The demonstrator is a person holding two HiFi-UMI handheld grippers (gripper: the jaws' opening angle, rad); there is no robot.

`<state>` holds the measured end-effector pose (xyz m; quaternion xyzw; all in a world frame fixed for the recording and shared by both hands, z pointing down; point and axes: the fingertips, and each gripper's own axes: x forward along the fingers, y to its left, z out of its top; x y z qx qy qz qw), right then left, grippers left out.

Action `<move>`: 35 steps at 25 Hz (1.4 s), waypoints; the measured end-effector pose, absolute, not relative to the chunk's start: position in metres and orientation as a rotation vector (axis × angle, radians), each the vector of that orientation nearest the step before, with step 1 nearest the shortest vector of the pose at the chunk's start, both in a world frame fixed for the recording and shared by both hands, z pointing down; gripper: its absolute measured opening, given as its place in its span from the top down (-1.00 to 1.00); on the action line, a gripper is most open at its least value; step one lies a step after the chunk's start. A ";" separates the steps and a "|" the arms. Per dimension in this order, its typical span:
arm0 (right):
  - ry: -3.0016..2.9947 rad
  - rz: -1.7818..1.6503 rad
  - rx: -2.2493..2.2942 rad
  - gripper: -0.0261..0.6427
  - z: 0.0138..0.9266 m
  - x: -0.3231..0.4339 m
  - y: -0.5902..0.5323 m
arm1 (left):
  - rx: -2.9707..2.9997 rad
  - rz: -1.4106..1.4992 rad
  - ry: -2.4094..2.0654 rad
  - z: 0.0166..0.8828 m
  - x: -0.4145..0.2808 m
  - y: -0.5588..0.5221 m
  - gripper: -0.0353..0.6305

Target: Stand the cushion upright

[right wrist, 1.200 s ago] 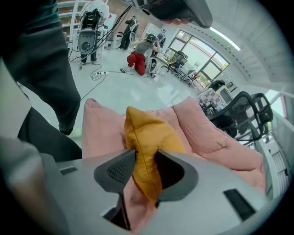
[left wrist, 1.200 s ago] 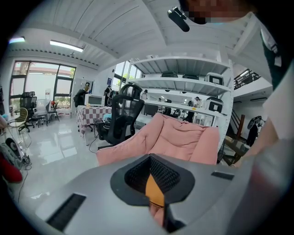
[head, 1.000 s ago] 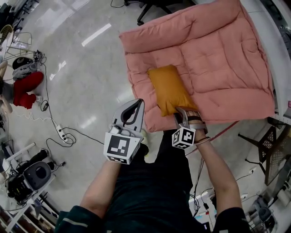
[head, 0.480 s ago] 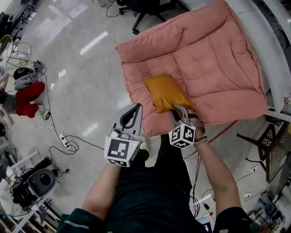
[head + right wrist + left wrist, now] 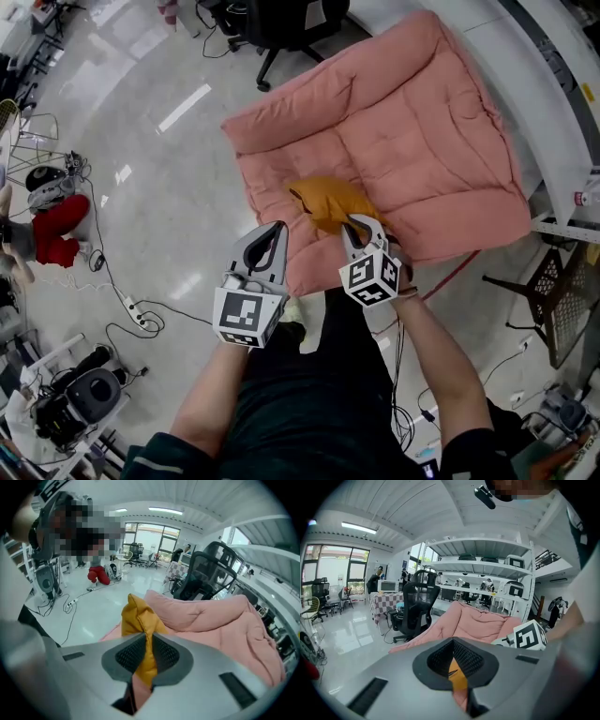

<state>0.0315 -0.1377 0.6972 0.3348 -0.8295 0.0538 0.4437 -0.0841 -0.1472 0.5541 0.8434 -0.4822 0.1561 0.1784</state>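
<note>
Lifts cushion [image 5: 328, 202] end higher off pink pad [image 5: 422, 141] than before, right gripper [image 5: 362, 223] just tightened onto its edge. Keeps left gripper [image 5: 275, 230] closed, empty. Leaves standing upright unfinished.

We can read no words, numbers or brand names anywhere here: the only print is the black-and-white square patterns on the cube [image 5: 246, 317] of the left gripper [image 5: 272, 228] and the cube [image 5: 368, 277] of the right gripper [image 5: 353, 220], which spell nothing.
</note>
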 end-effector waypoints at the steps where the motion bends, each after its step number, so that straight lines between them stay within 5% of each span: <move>1: -2.057 0.163 0.852 0.81 0.692 0.035 -0.142 | 2.389 0.442 -1.360 0.552 -0.081 -0.150 0.88; 18: -2.025 0.477 1.071 0.82 0.629 0.109 -0.200 | 2.409 0.453 -1.349 0.525 -0.030 -0.198 0.88; 35: -1.995 1.017 1.314 0.83 0.659 0.155 -0.305 | 2.337 0.495 -1.471 0.509 -0.016 -0.253 0.88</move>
